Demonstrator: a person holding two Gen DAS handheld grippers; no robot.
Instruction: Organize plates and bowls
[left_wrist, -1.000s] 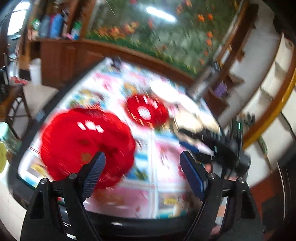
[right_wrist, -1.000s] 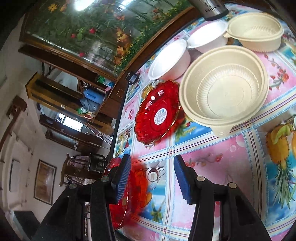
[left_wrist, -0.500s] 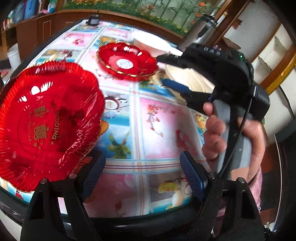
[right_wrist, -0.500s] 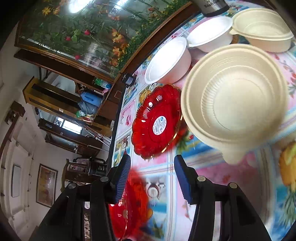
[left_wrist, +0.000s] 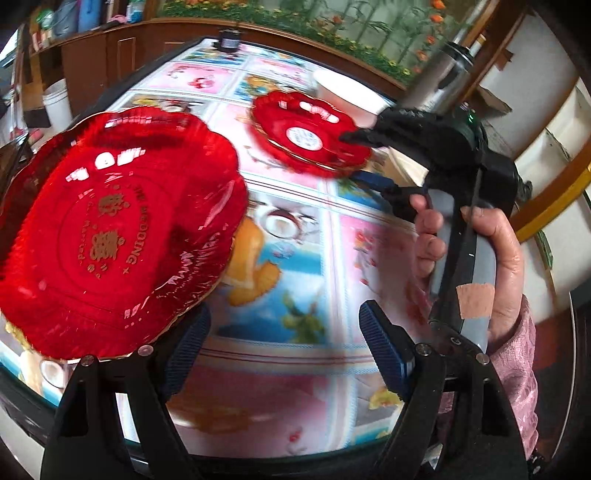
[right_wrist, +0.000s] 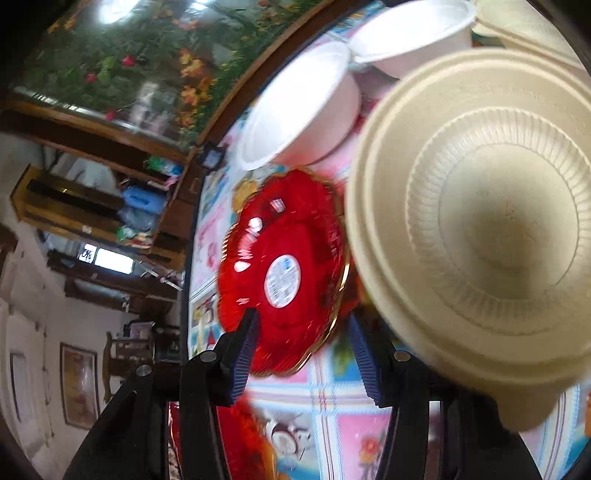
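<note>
A large red plate (left_wrist: 110, 229) with gold lettering lies on the picture-patterned table at the left. My left gripper (left_wrist: 284, 343) is open just right of its near rim. A small red plate (left_wrist: 306, 134) with a white sticker lies further back; it also shows in the right wrist view (right_wrist: 284, 269). My right gripper (right_wrist: 301, 354) is open with its jaws around that plate's near edge; it also shows in the left wrist view (left_wrist: 354, 155). A big beige bowl (right_wrist: 491, 229) sits close on the right.
Two white bowls (right_wrist: 299, 107) (right_wrist: 410, 33) stand behind the small plate, another beige bowl (right_wrist: 535, 33) at the far right. A metal thermos (left_wrist: 439, 74) stands at the table's back. The table edge (left_wrist: 258, 458) runs under my left gripper.
My right gripper moved forward to the small red plate, which now lies between its jaws. My left gripper moved in closer to the large red plate.
</note>
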